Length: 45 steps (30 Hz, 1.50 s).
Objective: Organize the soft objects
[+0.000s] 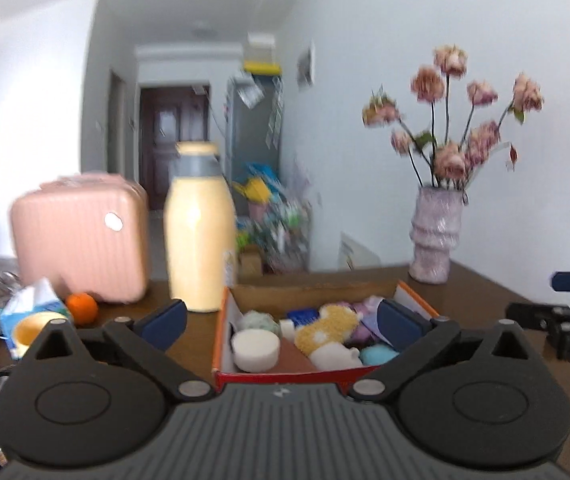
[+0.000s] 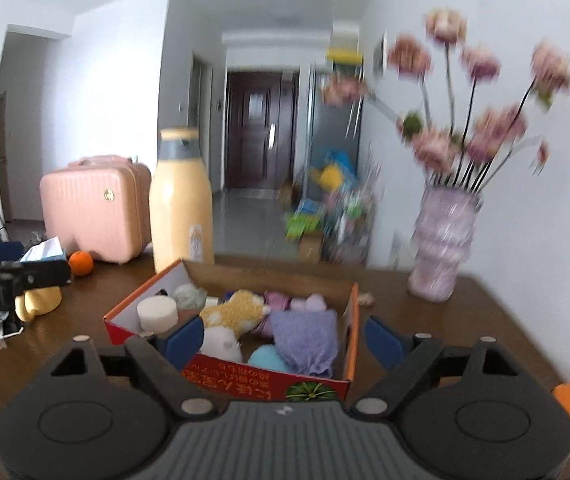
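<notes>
A cardboard box [image 1: 285,378] with a red front wall stands open on the brown table. It holds soft things: a white round sponge [image 1: 255,350], a yellow plush [image 1: 327,326], a white plush [image 1: 335,356], a blue sponge [image 1: 377,354] and purple cloth [image 1: 361,326]. My left gripper [image 1: 283,322] hangs open just before the box, with nothing between its blue pads. In the right wrist view the box [image 2: 245,376] sits at an angle, a lilac towel [image 2: 305,340] in its near corner. My right gripper [image 2: 283,340] is open and empty above the box's near wall.
Behind the box stand a tall cream bottle [image 1: 199,236] and a pink case [image 1: 79,236]. An orange [image 1: 81,308], a tissue pack [image 1: 31,304] and a yellow cup [image 1: 33,330] lie left. A lilac vase [image 1: 435,236] of pink flowers stands back right by the wall.
</notes>
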### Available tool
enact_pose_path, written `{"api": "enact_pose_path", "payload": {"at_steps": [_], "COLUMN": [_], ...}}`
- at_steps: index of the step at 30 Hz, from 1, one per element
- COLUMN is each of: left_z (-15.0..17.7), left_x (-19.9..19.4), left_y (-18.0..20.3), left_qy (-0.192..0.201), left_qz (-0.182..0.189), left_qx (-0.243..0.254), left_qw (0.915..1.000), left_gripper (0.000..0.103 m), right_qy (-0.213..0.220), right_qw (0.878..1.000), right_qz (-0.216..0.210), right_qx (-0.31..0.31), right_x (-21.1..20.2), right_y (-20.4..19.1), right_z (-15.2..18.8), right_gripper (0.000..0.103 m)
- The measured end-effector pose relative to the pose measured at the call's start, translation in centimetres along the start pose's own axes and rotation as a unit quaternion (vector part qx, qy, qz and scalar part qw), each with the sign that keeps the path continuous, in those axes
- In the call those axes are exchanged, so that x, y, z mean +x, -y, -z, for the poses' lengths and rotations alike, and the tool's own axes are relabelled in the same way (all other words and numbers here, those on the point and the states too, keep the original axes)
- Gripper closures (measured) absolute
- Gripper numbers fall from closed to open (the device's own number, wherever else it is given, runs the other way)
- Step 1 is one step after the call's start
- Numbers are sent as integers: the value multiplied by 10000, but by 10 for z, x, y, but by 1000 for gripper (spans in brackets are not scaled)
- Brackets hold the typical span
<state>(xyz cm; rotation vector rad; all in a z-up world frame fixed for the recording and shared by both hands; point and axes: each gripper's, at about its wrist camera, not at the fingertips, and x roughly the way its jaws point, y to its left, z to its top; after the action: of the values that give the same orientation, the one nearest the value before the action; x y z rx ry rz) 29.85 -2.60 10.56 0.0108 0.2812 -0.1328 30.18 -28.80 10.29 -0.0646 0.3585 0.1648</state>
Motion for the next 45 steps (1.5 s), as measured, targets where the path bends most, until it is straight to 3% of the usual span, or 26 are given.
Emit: {"api": "enact_pose_path", "payload": {"at_steps": [3, 6, 9, 12, 16, 23, 30, 45], "left_z": [16, 30, 47, 67, 100, 135, 142, 143], "left_x": [-29, -53, -81, -113, -158, -227, -244, -241], "left_y": [5, 6, 5, 7, 0, -9, 1, 8], "left_qy": [259, 284, 337, 315, 116, 254, 244, 184], "left_qz": [-144, -61, -43, -83, -2, -198, -152, -41], "left_qx": [101, -35, -103, -20, -214, -89, 161, 134], "left_qw": [9995, 9996, 9994, 9995, 9997, 9994, 9995, 9997], "left_gripper": [0, 0, 0, 0, 0, 0, 0, 0], "right_qy": [322, 304, 386, 471, 672, 588, 421, 401], "right_qw": [9995, 9991, 9988, 9982, 9964, 9980, 9982, 9981], "right_qz": [62, -116, -15, 33, -24, -110, -411, -237], "right_qx": [-21, 276, 308, 360, 515, 192, 91, 415], "right_x": [-26, -44, -64, -89, -140, -203, -220, -216], "right_y": [-14, -21, -34, -44, -58, -87, -99, -86], "right_z": [24, 46, 68, 86, 117, 167, 182, 185], "right_gripper": [11, 10, 10, 10, 0, 0, 0, 0]}}
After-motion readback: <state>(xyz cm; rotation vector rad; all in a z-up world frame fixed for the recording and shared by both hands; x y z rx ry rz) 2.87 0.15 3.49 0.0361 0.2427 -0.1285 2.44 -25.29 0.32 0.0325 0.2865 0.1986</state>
